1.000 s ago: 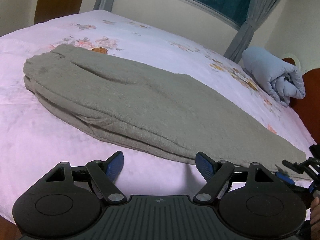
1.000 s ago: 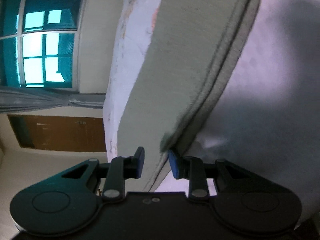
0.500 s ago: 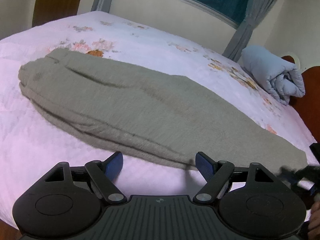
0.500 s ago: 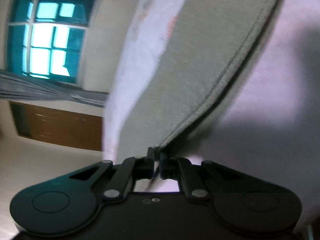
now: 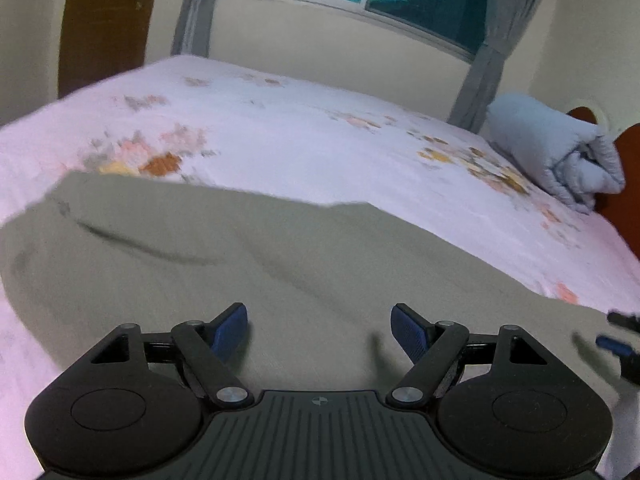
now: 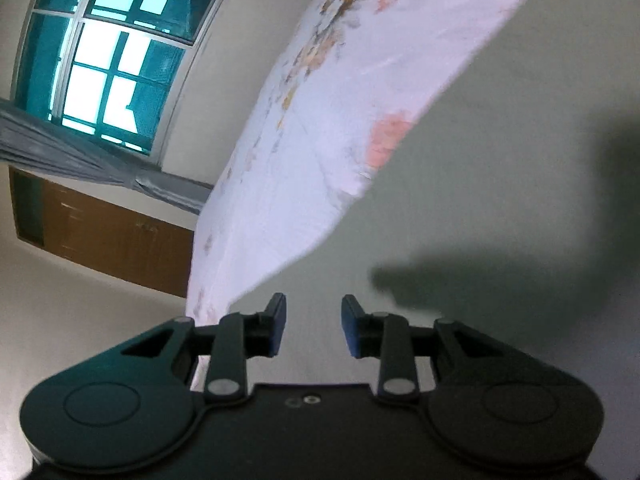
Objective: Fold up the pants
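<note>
Grey fleece pants (image 5: 248, 256) lie flat, folded lengthwise, on a bed with a pale floral sheet (image 5: 304, 136). My left gripper (image 5: 319, 332) is open and empty, just above the middle of the pants. My right gripper (image 6: 313, 330) is open and empty over the pants (image 6: 500, 168), with the view rolled sideways. The right gripper's blue fingertips (image 5: 612, 343) show at the right edge of the left wrist view, near the leg end of the pants.
A rolled light-blue blanket (image 5: 560, 156) lies at the bed's far right by a dark wooden headboard (image 5: 628, 184). A window with grey curtains (image 5: 492, 40) and a brown door (image 5: 108, 20) are behind the bed.
My left gripper has moved forward over the pants. My right gripper shut on the pants' edge half a second ago and has now opened and let go.
</note>
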Action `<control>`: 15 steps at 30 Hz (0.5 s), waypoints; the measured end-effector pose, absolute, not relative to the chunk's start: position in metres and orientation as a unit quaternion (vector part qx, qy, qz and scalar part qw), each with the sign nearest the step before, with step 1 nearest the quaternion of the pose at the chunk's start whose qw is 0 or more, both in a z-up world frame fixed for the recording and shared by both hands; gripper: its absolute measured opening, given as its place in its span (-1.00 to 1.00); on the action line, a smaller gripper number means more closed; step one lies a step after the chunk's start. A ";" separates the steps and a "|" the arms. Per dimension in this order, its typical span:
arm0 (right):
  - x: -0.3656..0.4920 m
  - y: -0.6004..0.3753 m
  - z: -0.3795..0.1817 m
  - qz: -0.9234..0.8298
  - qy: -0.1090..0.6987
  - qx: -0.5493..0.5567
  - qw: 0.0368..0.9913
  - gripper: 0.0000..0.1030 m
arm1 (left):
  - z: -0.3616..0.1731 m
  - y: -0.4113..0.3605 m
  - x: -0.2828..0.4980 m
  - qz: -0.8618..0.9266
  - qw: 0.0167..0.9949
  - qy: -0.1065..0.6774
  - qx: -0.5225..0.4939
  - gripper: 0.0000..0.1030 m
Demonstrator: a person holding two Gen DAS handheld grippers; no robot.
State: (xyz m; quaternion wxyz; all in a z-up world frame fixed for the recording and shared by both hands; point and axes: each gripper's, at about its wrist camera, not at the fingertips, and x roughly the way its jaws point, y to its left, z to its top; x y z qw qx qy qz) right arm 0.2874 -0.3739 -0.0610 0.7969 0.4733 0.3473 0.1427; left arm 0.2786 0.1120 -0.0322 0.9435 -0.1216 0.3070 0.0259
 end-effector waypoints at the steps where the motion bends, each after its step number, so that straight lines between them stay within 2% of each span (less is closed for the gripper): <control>1: 0.303 -0.361 -0.062 0.149 0.350 0.470 0.796 -0.55 | -0.032 0.116 0.282 0.032 0.945 0.305 -0.114 0.53; 5: 0.347 -0.315 -0.082 0.174 0.392 0.471 0.771 -0.56 | -0.046 0.141 0.298 0.061 0.933 0.341 -0.095 0.53; 6: 0.354 -0.312 -0.090 0.149 0.411 0.451 0.778 -0.72 | -0.055 0.146 0.304 0.068 0.922 0.372 -0.083 0.53; 7: 0.358 -0.316 -0.097 0.126 0.417 0.447 0.781 -1.00 | -0.061 0.152 0.303 0.061 0.921 0.377 -0.079 0.53; 9: 0.361 -0.336 -0.099 0.104 0.408 0.463 0.780 -1.00 | -0.062 0.162 0.293 0.051 0.927 0.362 -0.083 0.53; 10: 0.360 -0.341 -0.091 0.103 0.401 0.456 0.788 -0.88 | -0.061 0.166 0.288 0.051 0.930 0.354 -0.082 0.53; 12: 0.364 -0.346 -0.070 0.129 0.384 0.433 0.805 -0.33 | -0.058 0.176 0.276 0.067 0.937 0.333 -0.081 0.53; 13: 0.369 -0.345 -0.062 0.152 0.383 0.427 0.805 -0.16 | -0.057 0.183 0.272 0.079 0.939 0.324 -0.083 0.53; 15: 0.385 -0.336 -0.052 0.201 0.384 0.422 0.796 -0.04 | -0.054 0.200 0.266 0.104 0.941 0.309 -0.095 0.53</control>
